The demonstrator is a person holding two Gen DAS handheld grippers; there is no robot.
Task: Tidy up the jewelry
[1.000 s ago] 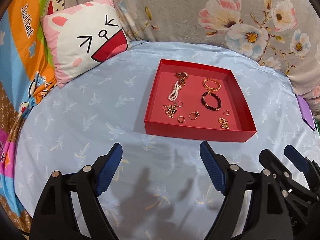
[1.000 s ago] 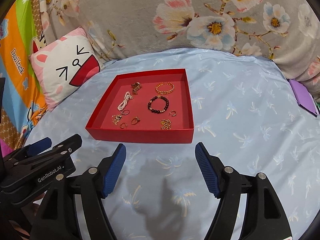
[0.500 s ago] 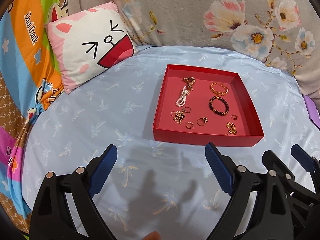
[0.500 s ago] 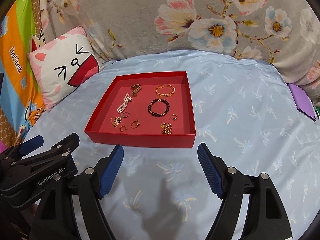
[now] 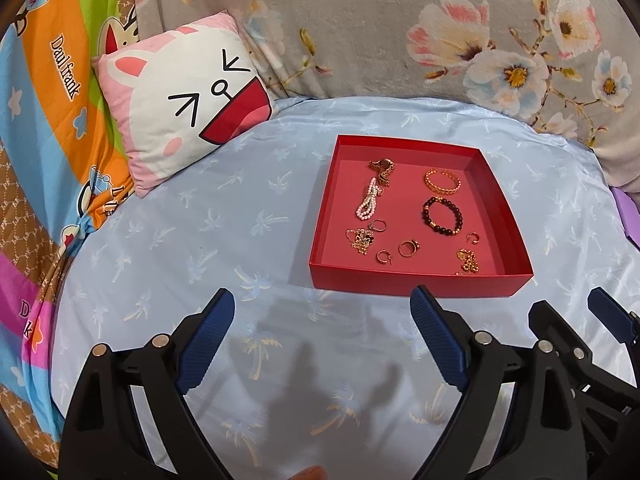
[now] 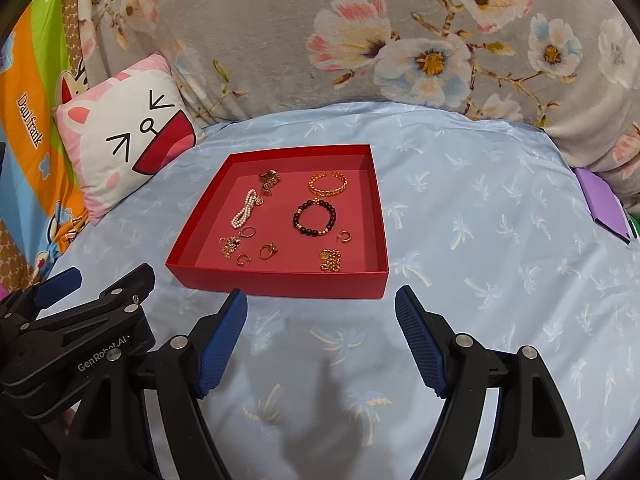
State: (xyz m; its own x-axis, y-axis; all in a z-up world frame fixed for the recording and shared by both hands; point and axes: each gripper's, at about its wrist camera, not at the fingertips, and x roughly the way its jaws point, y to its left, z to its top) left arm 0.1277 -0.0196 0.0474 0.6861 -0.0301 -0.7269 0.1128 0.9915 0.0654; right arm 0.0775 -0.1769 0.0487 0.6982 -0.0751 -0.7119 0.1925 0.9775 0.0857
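Observation:
A shallow red tray [image 5: 416, 282] [image 6: 280, 280] lies on the light blue sheet ahead of both grippers. It holds a pearl bracelet [image 5: 368, 204], a gold chain bracelet [image 5: 442, 181], a dark bead bracelet [image 5: 442, 216], a gold ring [image 6: 267, 251], small hoop earrings and tangled gold chains. My left gripper [image 5: 322, 300] hovers just short of the tray's near wall, open and empty. Beside it, my right gripper [image 6: 322, 296] is also open with nothing between its blue pads. Each gripper shows at the edge of the other's view.
A pink and white cartoon pillow [image 5: 188, 96] leans at the back left. A grey floral blanket [image 6: 400, 40] rises behind the sheet, and a colourful quilt [image 5: 48, 120] runs along the left. A purple object [image 6: 600, 204] sits at the right edge.
My left gripper's jaws have spread wider and its view has tilted slightly, showing more of the pillow. The right gripper and the tray have not moved.

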